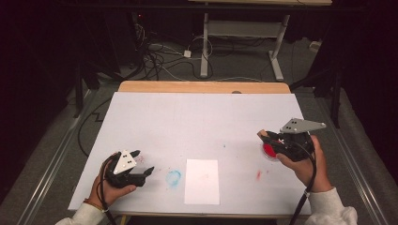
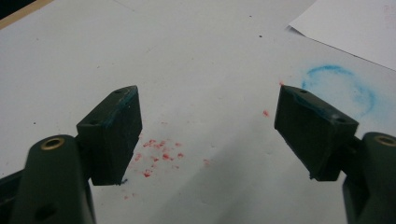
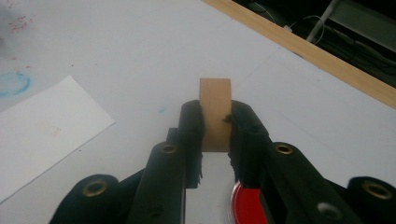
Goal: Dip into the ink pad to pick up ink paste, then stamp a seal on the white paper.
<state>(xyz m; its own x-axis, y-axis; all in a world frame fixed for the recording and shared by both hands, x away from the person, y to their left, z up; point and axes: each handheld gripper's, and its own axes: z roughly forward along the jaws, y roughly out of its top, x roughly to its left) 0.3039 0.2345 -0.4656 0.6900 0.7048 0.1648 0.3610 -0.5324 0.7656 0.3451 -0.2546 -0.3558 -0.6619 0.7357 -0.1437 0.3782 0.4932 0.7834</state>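
Step in hand: the right gripper [image 3: 215,122] holds a small wooden stamp block [image 3: 215,112] lifted over the red ink pad [image 1: 270,151]; judging by this, the block has been inked and is ready to print.
Next move: likely carry the block from the ink pad across to the white paper sheet [image 1: 202,181], which lies left of the pad, and press it flat there; the inked face must come down level.
Right jaws: closed tight on the block's two flat sides.
Left jaws: spread wide, nothing between them; the left gripper [image 1: 142,164] rests on the tabletop [image 1: 197,117], far left of the ink pad.
Block axis: its long axis runs straight out along the jaws, away from the hand; in the high view, it points left from the pad.
Stains: a blue ring [image 1: 173,177] and red specks [image 2: 159,156] mark the tabletop left of the pad.
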